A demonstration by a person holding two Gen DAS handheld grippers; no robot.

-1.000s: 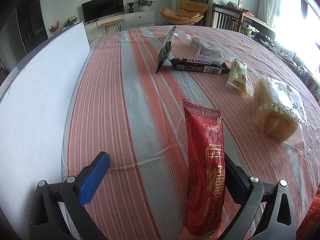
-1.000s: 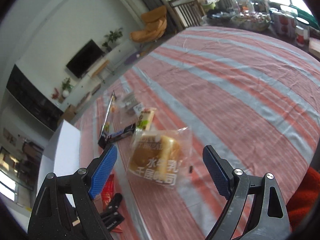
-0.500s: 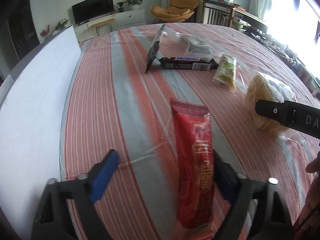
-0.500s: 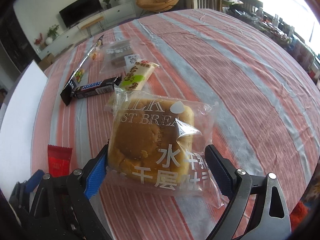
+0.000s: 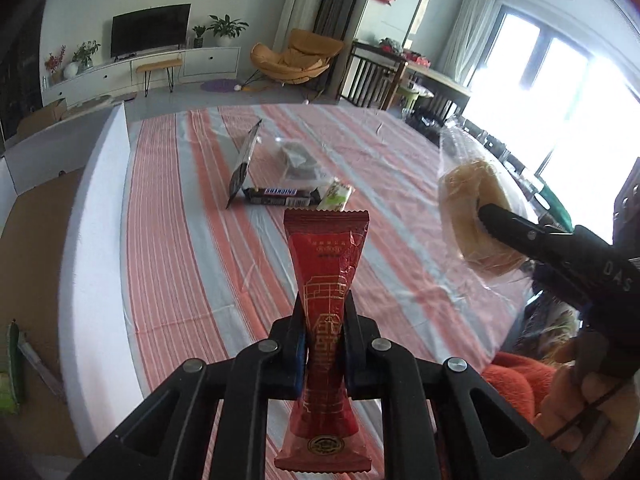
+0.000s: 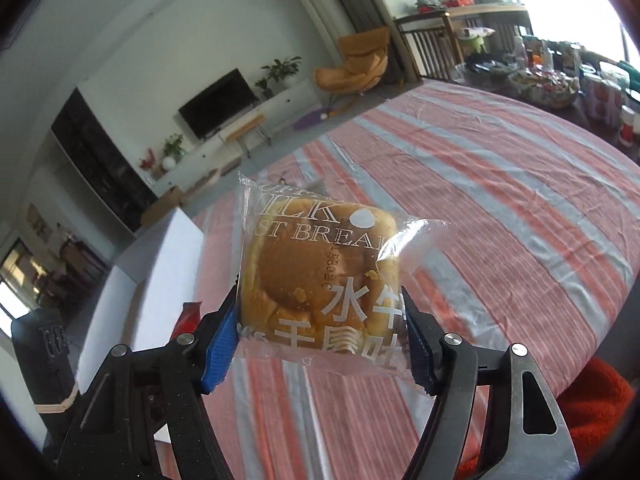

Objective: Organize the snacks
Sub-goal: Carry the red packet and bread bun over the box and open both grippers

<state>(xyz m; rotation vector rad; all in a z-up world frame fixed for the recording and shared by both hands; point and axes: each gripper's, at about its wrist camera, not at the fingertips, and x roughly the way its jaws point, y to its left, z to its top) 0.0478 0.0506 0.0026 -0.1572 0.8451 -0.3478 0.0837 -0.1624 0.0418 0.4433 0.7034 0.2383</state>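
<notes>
Red foil first: a long red snack packet pinched tight at its waist by the left gripper, pads pressed flat on both sides, packet standing upright and clear of the striped tablecloth. Jaws there just finished closing, with nothing but that thin packet between them. Over on the right gripper, a clear-wrapped milk toast bread squeezed between the blue pads, jaws just been closing onto it, wrapper bulging out above the fingertips, loaf lifted off the cloth. Same bread seen from the left wrist view at the far right, one black finger laid across it, a hand gripping the handle below. Left behind on the cloth, farther back: a Snickers bar lying flat, a dark pouch propped on edge just beside its left end, a green-and-white packet touching its right end, a clear bag behind. White box wall running along the left edge of the table. Beyond, a television and an orange chair.
</notes>
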